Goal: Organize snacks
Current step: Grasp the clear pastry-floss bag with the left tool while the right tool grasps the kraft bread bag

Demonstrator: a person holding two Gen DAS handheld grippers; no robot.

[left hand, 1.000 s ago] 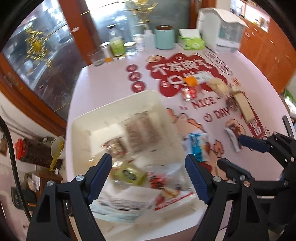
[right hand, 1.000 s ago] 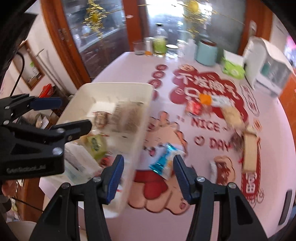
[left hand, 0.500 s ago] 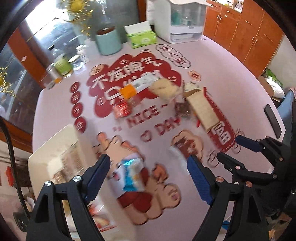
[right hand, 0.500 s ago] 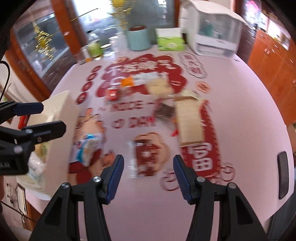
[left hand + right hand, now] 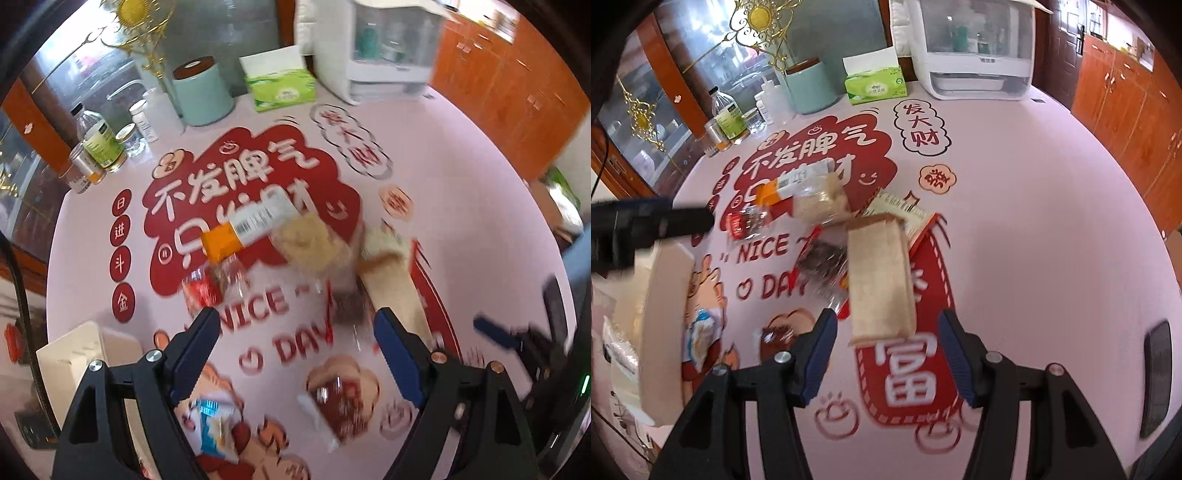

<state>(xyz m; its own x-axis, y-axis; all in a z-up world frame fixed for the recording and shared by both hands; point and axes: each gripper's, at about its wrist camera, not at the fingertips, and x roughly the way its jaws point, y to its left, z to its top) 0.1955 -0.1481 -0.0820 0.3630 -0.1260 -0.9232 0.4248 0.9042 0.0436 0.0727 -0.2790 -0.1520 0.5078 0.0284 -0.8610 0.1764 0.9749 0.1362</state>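
White bin [image 5: 666,295] sits at my 9 o'clock, at the table edge, already holding a few packets. Blue-and-white packet [image 5: 214,432] lies just beside its wall, at 7 o'clock in the left view.

Left gripper [image 5: 291,350]: jaws wide, nothing between the pads, hanging over the "NICE DAY" print. Small red packet [image 5: 201,291] sits near its left fingertip at 11 o'clock. Orange-and-white bar [image 5: 247,229] and pale crumbly snack [image 5: 306,236] are at 12, touching each other. Dark red packet [image 5: 340,406] sits low between the fingers at 5 o'clock, blurred.

Right gripper [image 5: 886,347]: jaws opening, moderately wide, empty. Tan bread slab [image 5: 881,280] is dead ahead at 12, its near end close to the gap. Dark clear-wrapped packet [image 5: 822,266] lies just left of it, touching or overlapping; can't tell which. Black phone [image 5: 1156,373] is well apart at 3 o'clock.

Risks as I read them:
- Snack pile is tightly packed. Closing on the bread could snag the dark wrapper's film and drag it along.
- Bread looks soft; too hard a pinch would crush it.
- Both views are smeared, so my aim is poor.
- The grippers are working close together and could clash near the pile.
- The bin sits at the table edge; a knock could tip it off.
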